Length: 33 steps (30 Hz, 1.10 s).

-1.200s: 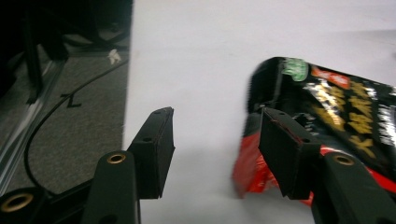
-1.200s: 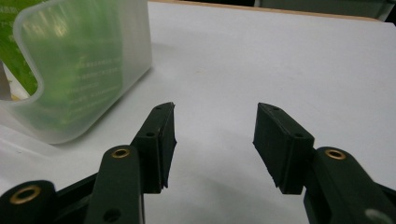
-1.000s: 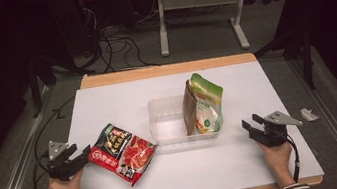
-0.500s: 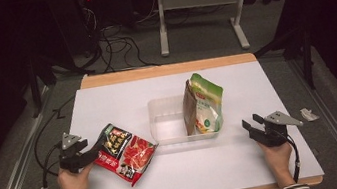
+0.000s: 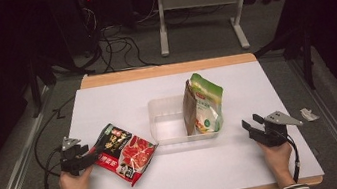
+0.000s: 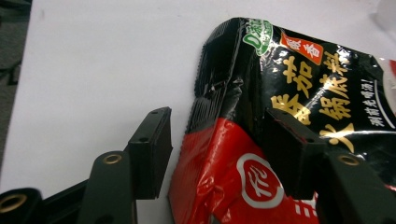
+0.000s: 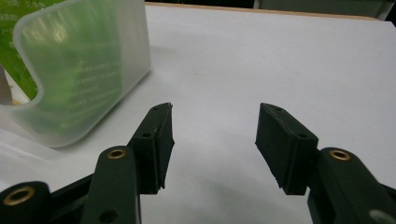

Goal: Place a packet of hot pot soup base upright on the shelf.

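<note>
Left gripper (image 5: 95, 154) is straddling the edge of the red-and-black foil sauce packet (image 5: 123, 152), fingers spread, not pinching. Right gripper (image 5: 249, 127), right of the packet, is resting spread, empty.

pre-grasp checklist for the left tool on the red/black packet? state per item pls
1. Left tool open: ok, wide.
2. Red-and-black foil sauce packet edge between the jaws: ok, one jaw over its printed face, one on the white table beside it.
3. Pads pressing the packet: not ok, not yet clamped.
4. Clear plastic tray has free room: ok, the green-and-white pouch stands at its right end.
5. Right tool clear: ok, open, nothing between its jaws.
</note>
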### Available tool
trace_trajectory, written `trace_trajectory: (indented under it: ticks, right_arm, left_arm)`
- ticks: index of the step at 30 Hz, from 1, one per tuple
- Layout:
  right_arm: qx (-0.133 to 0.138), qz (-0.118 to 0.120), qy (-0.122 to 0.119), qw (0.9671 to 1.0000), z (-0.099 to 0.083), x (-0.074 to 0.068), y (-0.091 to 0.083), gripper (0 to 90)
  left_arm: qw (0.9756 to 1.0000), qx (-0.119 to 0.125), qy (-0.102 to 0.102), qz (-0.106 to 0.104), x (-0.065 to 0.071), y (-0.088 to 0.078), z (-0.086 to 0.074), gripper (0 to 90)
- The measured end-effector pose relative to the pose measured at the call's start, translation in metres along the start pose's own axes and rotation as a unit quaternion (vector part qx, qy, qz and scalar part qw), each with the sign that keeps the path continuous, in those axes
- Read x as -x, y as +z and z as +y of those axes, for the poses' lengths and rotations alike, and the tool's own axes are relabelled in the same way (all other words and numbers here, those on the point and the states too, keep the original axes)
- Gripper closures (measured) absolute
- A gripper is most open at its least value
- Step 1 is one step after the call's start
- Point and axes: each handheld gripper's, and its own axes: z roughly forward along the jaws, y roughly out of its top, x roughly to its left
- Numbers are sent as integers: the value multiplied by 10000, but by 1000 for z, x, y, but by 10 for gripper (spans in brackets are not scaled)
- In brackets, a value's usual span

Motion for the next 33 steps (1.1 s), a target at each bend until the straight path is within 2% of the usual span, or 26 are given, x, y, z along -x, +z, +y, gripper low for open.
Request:
trace_trajectory:
  ticks: [6, 15, 22, 33]
  right_arm:
    - [-63, -10, -62, 10000, 0, -1, 1, 460]
    - [-104, -35, -147, 9998, 1, -3, 3, 454]
    - [-102, -29, -76, 9999, 1, -2, 2, 455]
    - [-114, -40, -82, 9999, 1, -2, 3, 455]
  left_arm:
    - [9996, -31, -159, -234, 0, 3, -4, 494]
    - [9961, -82, -546, -689, -7, 5, -6, 612]
    - [9943, -198, -610, -848, -10, 6, -3, 669]
    - [9911, -128, -732, -1102, -17, 5, -3, 808]
